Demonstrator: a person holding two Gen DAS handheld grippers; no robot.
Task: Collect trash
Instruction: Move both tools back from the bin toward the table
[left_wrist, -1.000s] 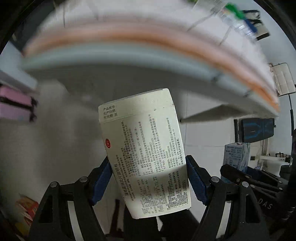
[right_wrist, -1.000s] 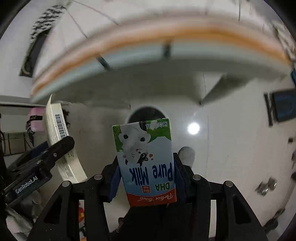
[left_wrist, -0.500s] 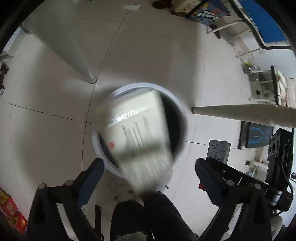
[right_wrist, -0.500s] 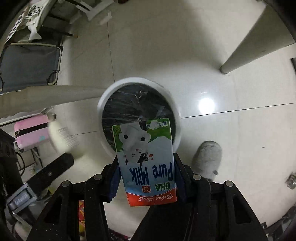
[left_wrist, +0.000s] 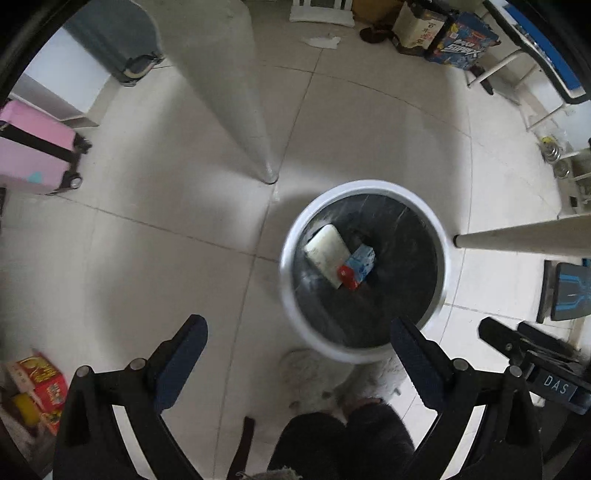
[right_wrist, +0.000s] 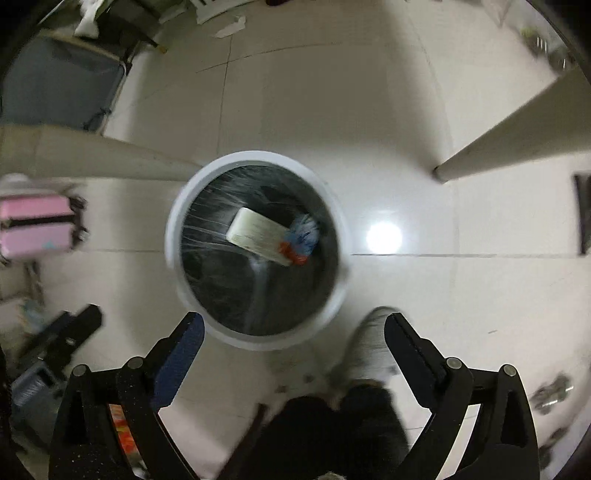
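Pink suitcase (left_wrist: 35, 155): stood at the far left of the tiled floor (left_wrist: 155, 206), well apart from the bin.
Red and yellow boxes (left_wrist: 38, 387): lay at the lower left edge of the left wrist view, beside the left gripper's frame.
Left gripper (left_wrist: 298, 360): pointed down at the floor; its fingers (left_wrist: 181, 360) were spread wide with nothing between them, after opening within the last second.
Table leg (left_wrist: 236, 96): a pale leg met the floor just up and left of the bin.
Trash bin (left_wrist: 291, 236): round, white-rimmed, lined with a dark bag, standing on the floor ahead of both grippers.
White carton (left_wrist: 328, 253): lay flat at the bottom of the bin, printed side up, tilted diagonally.
Milk carton (left_wrist: 360, 266): blue and white with a red end, lay in the bin touching the white carton's right side; blurred in the right wrist view.
Right gripper (right_wrist: 293, 350): pointed nearly straight down near the bin's edge; its fingers (right_wrist: 410, 354) had just been opening and stood wide apart, empty.
Person: dark trouser legs (right_wrist: 325, 435) and a light shoe (right_wrist: 369, 343) showed below the bin, the shoe just beside its rim.
Second table leg (right_wrist: 509, 136): slanted in from the upper right.
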